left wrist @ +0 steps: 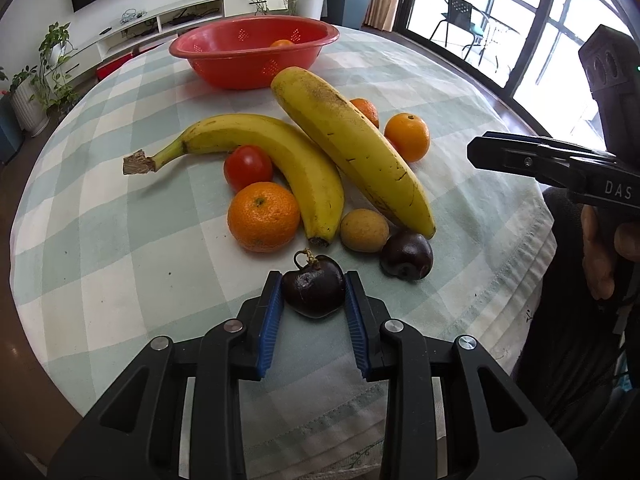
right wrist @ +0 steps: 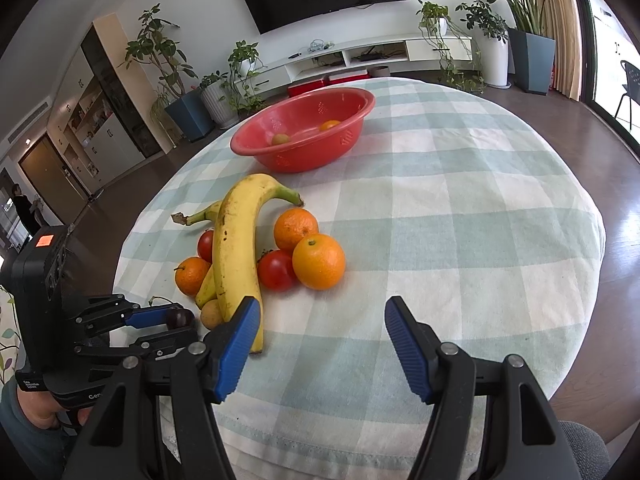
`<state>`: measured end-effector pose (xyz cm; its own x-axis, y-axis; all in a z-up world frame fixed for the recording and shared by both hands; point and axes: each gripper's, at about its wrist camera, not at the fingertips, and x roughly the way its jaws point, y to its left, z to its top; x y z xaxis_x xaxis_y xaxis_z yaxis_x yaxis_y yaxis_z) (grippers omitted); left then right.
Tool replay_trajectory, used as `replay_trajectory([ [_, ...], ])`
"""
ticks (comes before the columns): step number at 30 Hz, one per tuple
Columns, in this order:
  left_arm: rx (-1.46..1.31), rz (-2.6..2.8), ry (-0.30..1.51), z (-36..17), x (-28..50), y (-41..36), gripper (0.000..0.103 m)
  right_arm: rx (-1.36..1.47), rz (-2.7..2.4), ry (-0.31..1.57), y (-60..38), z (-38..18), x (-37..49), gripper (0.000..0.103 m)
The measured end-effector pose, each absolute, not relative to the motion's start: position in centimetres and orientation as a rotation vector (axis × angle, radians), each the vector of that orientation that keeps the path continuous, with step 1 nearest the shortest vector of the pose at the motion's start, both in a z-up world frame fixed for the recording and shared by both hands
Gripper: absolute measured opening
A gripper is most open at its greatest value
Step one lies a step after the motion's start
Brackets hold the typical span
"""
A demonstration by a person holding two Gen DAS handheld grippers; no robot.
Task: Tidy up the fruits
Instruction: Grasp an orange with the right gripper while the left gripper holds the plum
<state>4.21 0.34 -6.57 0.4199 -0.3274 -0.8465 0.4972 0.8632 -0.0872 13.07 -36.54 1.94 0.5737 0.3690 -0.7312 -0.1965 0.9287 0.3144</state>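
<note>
My left gripper (left wrist: 313, 286) is shut on a dark purple plum with a stem (left wrist: 314, 288), both blue pads pressing its sides just above the checked tablecloth (left wrist: 120, 264). From the right wrist view the same plum (right wrist: 179, 317) shows between the left gripper's pads. Beyond it lie two bananas (left wrist: 352, 148) (left wrist: 276, 152), a second dark plum (left wrist: 406, 256), a small tan fruit (left wrist: 364, 230), oranges (left wrist: 263, 216) (left wrist: 407, 137), and a tomato (left wrist: 248, 166). The red basket (left wrist: 252, 56) at the far side holds an orange (left wrist: 282, 43). My right gripper (right wrist: 322, 320) hangs open over bare cloth.
The round table's edge (right wrist: 580, 320) drops to a wooden floor on the right. A person's hand (left wrist: 608, 248) holds the right gripper's handle. Plants, a TV cabinet and glass doors stand beyond the table.
</note>
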Motion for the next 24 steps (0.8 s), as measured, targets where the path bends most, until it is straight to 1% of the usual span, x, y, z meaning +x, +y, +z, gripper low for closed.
replay_trajectory([
  [7, 0.124, -0.510, 0.993, -5.8, 3.5, 1.9, 0.029, 0.118, 0.323, 0.927, -35.9, 1.9, 15.6, 0.065],
  [13, 0.105, -0.507, 0.988, -5.7, 3.4, 2.3, 0.029, 0.027, 0.336, 0.971, -34.5, 0.9, 17.7, 0.059],
  [19, 0.094, -0.521, 0.989, -5.8, 3.4, 2.4, 0.029, 0.016, 0.407, 1.002, -34.2, 0.2, 18.9, 0.059],
  [24, 0.087, -0.520, 0.992, -5.9, 3.5, 2.5, 0.029, 0.066, 0.472, 1.020, -34.5, -0.2, 19.6, 0.058],
])
